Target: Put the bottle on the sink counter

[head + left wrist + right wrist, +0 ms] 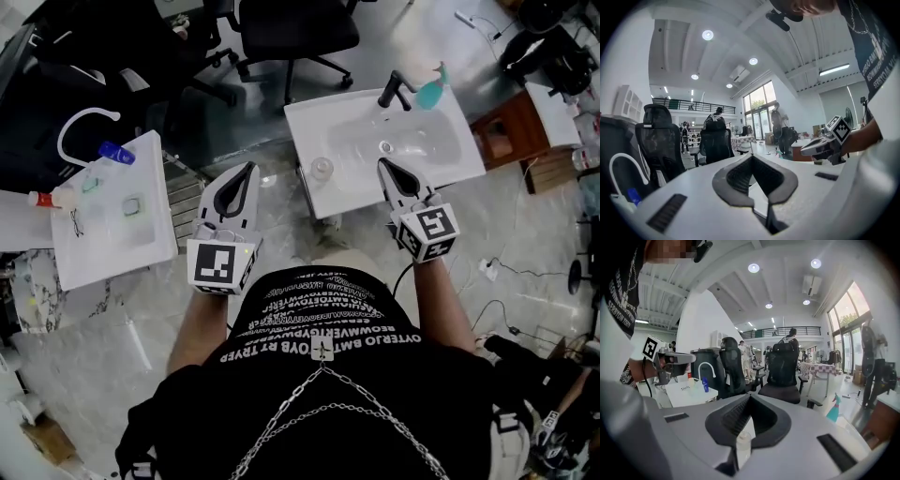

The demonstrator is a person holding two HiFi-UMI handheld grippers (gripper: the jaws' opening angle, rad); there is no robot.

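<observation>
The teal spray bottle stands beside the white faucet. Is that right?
Not quite. The faucet is the wrong one: the head view shows the teal spray bottle standing beside the black faucet.

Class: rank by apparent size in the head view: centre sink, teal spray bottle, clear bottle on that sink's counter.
1. centre sink
2. teal spray bottle
3. clear bottle, nearly the same; seen from above, so unsure

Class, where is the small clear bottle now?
In the head view, the clear bottle stands on the right-hand sink counter, near its front left corner.
</observation>
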